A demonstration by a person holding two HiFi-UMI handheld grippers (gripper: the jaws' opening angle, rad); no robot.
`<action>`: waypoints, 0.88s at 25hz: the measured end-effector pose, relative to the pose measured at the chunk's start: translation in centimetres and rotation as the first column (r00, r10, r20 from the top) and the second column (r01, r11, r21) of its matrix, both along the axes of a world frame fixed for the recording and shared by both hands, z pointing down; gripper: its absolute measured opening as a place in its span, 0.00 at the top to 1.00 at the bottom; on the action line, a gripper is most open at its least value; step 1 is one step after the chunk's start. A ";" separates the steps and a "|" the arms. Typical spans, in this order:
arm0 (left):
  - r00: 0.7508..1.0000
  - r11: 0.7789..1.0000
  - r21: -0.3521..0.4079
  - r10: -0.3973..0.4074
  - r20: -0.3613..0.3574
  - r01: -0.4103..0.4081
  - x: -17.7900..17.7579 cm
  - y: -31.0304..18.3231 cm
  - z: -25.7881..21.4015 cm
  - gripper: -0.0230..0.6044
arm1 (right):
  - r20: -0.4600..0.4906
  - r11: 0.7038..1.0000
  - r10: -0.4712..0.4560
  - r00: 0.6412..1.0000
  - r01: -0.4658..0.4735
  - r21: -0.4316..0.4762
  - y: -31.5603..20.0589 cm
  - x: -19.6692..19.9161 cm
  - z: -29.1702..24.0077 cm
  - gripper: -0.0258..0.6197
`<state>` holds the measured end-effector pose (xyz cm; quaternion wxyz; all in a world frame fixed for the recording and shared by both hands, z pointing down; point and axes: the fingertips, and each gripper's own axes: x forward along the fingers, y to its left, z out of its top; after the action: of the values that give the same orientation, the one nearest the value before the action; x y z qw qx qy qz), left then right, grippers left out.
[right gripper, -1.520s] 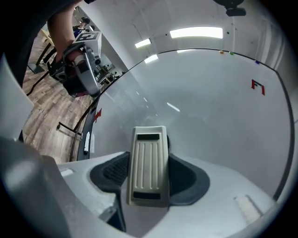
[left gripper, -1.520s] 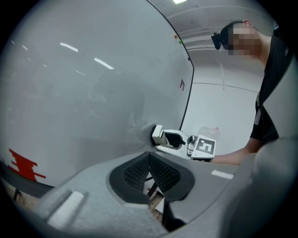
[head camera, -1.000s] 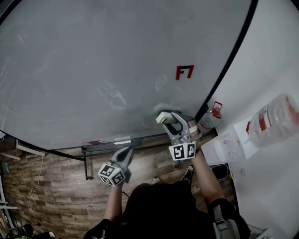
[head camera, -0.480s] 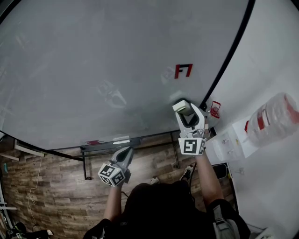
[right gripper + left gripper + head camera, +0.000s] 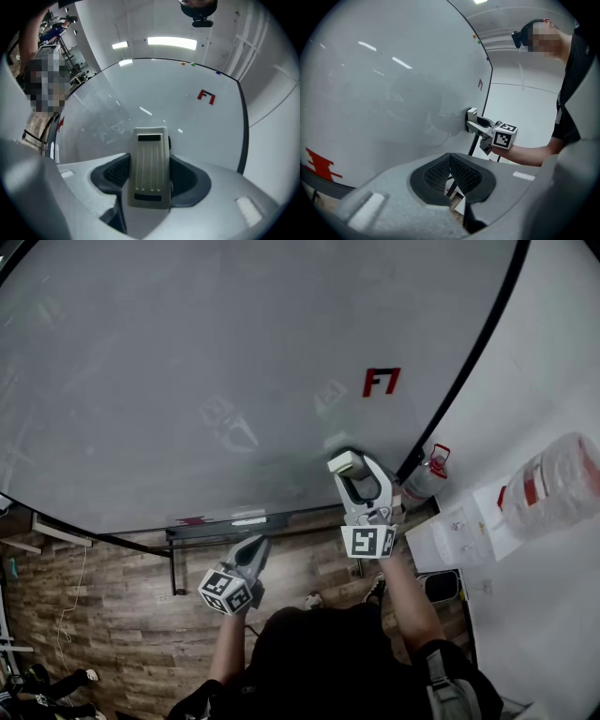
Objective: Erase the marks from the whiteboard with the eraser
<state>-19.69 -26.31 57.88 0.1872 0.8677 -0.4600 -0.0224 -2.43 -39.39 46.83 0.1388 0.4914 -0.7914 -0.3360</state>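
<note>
The whiteboard [image 5: 187, 352] fills the head view, with a red mark [image 5: 381, 382] near its right edge and faint smears [image 5: 230, 423] in the middle. My right gripper [image 5: 349, 465] is shut on the beige eraser [image 5: 150, 167], which is pressed to the board below and left of the red mark [image 5: 206, 96]. My left gripper [image 5: 251, 550] hangs lower, below the board's bottom edge, shut on nothing. The left gripper view shows the eraser [image 5: 471, 114] against the board [image 5: 384, 84], and a red mark [image 5: 319, 164] low on the left.
A marker tray [image 5: 225, 524] runs under the board's bottom edge. A red fire extinguisher [image 5: 424, 476] stands by the wall on the right, with a white bin [image 5: 439, 583] below it. Wood floor [image 5: 112, 615] lies beneath. A person's feet [image 5: 52, 681] show at the bottom left.
The right gripper with the eraser swept right along the board, then came back left and slightly down. The left gripper has stayed in place.
</note>
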 end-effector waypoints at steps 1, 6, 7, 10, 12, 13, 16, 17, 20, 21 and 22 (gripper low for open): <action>1.000 1.000 -0.001 -0.005 0.000 0.005 -0.2 0.0 0.0 0.95 | -0.006 1.000 -0.019 1.000 0.019 -0.010 0.1 -0.7 0.7 0.56; 1.000 1.000 -0.001 -0.019 0.004 0.019 -0.7 0.2 0.0 0.95 | -0.013 0.993 -0.089 0.996 0.087 -0.082 0.7 -3.3 3.8 0.56; 1.000 1.000 -0.002 -0.020 0.005 0.020 -0.8 0.3 0.0 0.95 | -0.025 0.991 -0.103 0.994 0.100 -0.093 0.9 -3.8 4.4 0.56; 1.000 1.000 -0.003 -0.025 0.006 0.025 -1.0 0.4 -0.1 0.95 | -0.060 0.983 -0.139 0.988 0.130 -0.130 1.3 -4.9 6.1 0.56; 1.000 1.000 -0.002 -0.027 0.005 0.027 -1.1 0.5 -0.2 0.95 | -0.071 0.975 -0.162 0.984 0.148 -0.166 1.6 -5.3 6.9 0.56; 1.000 1.000 -0.001 -0.027 0.004 0.027 -1.1 0.5 -0.2 0.95 | -0.071 0.968 -0.178 0.981 0.161 -0.193 1.7 -5.6 7.4 0.56; 1.000 1.000 0.001 -0.026 -0.003 0.026 -1.0 0.6 -0.2 0.95 | -0.066 0.933 -0.236 0.970 0.207 -0.295 2.2 -6.8 9.4 0.56; 1.000 1.000 0.003 -0.023 -0.006 0.023 -0.8 0.6 -0.2 0.95 | -0.070 0.923 -0.249 0.966 0.214 -0.319 2.6 -7.1 10.1 0.56; 1.000 1.000 0.011 -0.010 -0.014 0.010 -0.2 0.7 -0.4 0.95 | -0.050 0.906 -0.263 0.964 0.228 -0.358 3.5 -7.1 11.4 0.56; 1.000 1.000 0.012 -0.006 -0.016 0.006 -0.1 0.7 -0.4 0.95 | -0.032 0.900 -0.265 0.964 0.235 -0.366 3.7 -7.0 11.6 0.56; 1.000 1.000 0.012 -0.002 -0.018 0.002 -0.1 0.7 -0.4 0.95 | -0.018 0.896 -0.267 0.964 0.241 -0.373 3.9 -6.8 11.6 0.56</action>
<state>-19.75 -25.61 57.50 0.1863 0.8680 -0.4590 -0.0331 -9.18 -35.49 58.45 0.2104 0.3374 -0.8922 -0.2142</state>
